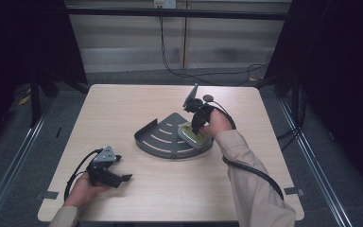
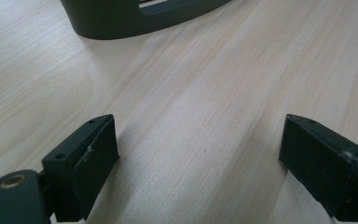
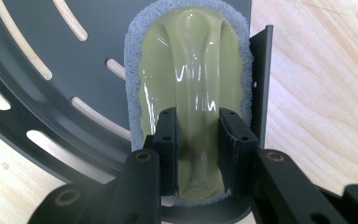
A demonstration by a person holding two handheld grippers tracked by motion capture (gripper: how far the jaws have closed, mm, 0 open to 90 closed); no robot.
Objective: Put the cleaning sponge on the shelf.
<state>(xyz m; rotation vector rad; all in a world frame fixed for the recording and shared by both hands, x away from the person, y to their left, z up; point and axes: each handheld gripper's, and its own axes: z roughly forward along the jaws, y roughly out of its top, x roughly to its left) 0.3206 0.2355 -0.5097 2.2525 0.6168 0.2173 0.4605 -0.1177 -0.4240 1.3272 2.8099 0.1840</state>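
A dark grey quarter-round slotted tray (image 1: 163,137) lies in the middle of the table. In its right corner sits an oval scrubber (image 1: 194,134) with an olive-green glossy grip and a grey scouring pad around its edge (image 3: 133,60). My right gripper (image 3: 196,144) is shut on the raised green ridge of the scrubber (image 3: 191,70), which rests on the tray floor (image 3: 51,46) against the tray's straight wall. My left gripper (image 1: 123,178) hovers low over bare wood at the front left, jaws wide open with nothing between them (image 2: 198,154). The tray's curved wall (image 2: 121,23) lies ahead of it.
The light wooden table (image 1: 123,104) is bounded by metal floor rails left and right. A black cable (image 1: 253,172) trails from the right gripper along the sleeve. Cables hang and run across the floor behind the table.
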